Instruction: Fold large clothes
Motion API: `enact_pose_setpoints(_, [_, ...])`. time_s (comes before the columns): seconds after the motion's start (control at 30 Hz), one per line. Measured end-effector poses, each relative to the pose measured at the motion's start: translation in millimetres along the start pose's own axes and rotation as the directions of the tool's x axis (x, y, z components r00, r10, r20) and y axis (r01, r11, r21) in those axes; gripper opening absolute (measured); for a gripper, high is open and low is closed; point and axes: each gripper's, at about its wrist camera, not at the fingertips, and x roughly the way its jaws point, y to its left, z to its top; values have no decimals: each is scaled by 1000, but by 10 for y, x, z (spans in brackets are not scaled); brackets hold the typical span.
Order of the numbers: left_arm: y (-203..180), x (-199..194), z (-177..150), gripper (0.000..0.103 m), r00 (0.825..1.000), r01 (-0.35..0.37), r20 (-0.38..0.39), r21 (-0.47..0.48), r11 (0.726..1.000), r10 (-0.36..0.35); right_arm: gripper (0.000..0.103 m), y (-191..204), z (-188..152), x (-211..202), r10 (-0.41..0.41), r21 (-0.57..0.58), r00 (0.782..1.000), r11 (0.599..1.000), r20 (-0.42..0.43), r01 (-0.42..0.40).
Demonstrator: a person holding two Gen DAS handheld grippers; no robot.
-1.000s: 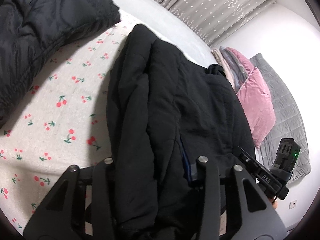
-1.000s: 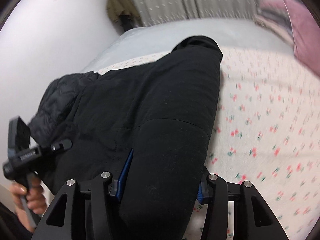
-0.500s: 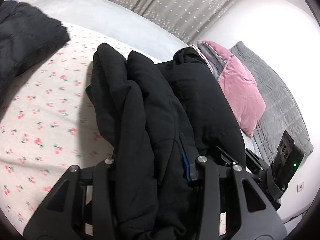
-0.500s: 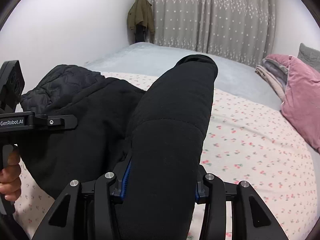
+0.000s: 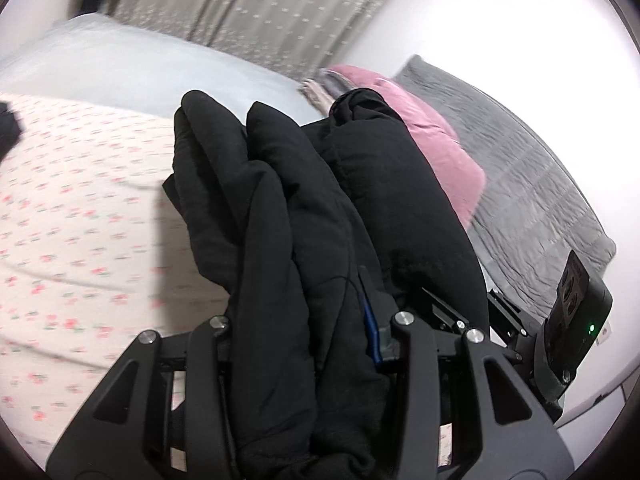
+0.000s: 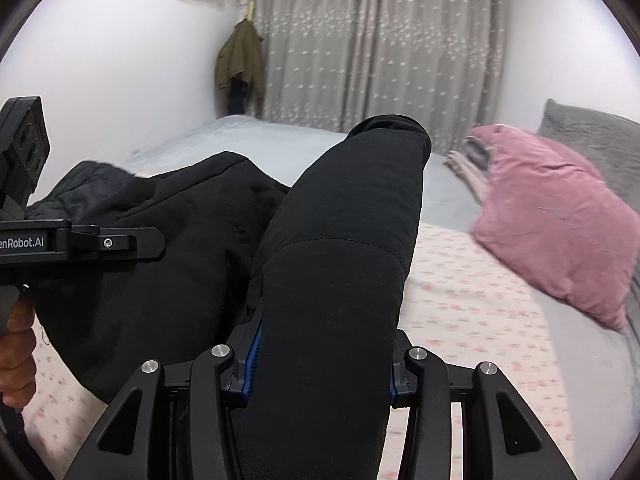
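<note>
A bulky black padded jacket (image 5: 288,216) is bunched in thick folds and lifted above the cherry-print bed sheet (image 5: 80,208). My left gripper (image 5: 304,332) is shut on a bundle of its folds. My right gripper (image 6: 320,368) is shut on a thick rolled part of the same jacket (image 6: 344,248), which stands up between the fingers. The right gripper's body (image 5: 568,328) shows at the right of the left wrist view. The left gripper's body (image 6: 60,240) and the hand holding it show at the left of the right wrist view.
A pink pillow (image 6: 556,216) lies on the bed to the right, by a grey quilt (image 5: 528,200) and folded blankets (image 6: 468,164). A second dark quilted jacket (image 6: 76,188) lies at the left. Grey curtains (image 6: 380,40) and a hanging olive coat (image 6: 240,64) are behind the bed.
Both grippers have risen and tilted up with the jacket held in them. The jacket has come up off the sheet and bunched, and the views now take in the curtains and wall.
</note>
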Motion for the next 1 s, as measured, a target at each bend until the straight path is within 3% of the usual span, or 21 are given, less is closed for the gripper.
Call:
enact_pose_setpoints(0.3, [-1124,1022,-79,43,986,153,-80,62,986,-148,45,-1366,-146,-269,-157,-33,985,987,-66,156])
enact_pose_setpoints(0.5, [-1872,1781,-325,43,949,278,-165,45,960,-267,45,-2544,-408,-425,-233,11,963,971,-135,237])
enact_pose_setpoints(0.6, [-2118,2147,-594,43,923,320,-232,25,947,-306,45,-3214,-685,-513,-223,40,955,971,-197,235])
enact_pose_setpoints(0.7, [-2087,2561,-1015,45,891,315,-330,-46,948,-312,47,-3971,-1120,-574,-182,132,946,966,-269,223])
enact_pose_setpoints(0.73, [-2017,2719,-1225,47,866,299,-394,-82,951,-306,49,-4290,-1342,-446,-155,200,933,953,-326,228])
enact_pose_setpoints(0.77, [-1952,2781,-1363,49,858,283,-420,-97,954,-297,50,-4513,-1528,-328,-140,252,916,936,-377,247])
enact_pose_setpoints(0.83, [-1818,2709,-1483,54,857,356,-359,-109,928,-371,68,-4899,-2010,-95,-62,383,878,883,-474,269])
enact_pose_setpoints(0.9, [-1745,2670,-1456,54,841,375,-371,-128,918,-395,73,-5068,-2228,-250,-3,519,929,828,-370,210])
enact_pose_setpoints(0.93, [-1711,2644,-1434,55,828,379,-386,-148,913,-407,73,-5118,-2269,-342,-16,549,942,809,-334,208])
enact_pose_setpoints(1.0, [-1710,2588,-1409,57,819,381,-401,-155,911,-411,73,-5075,-2211,-439,-62,509,941,828,-333,234])
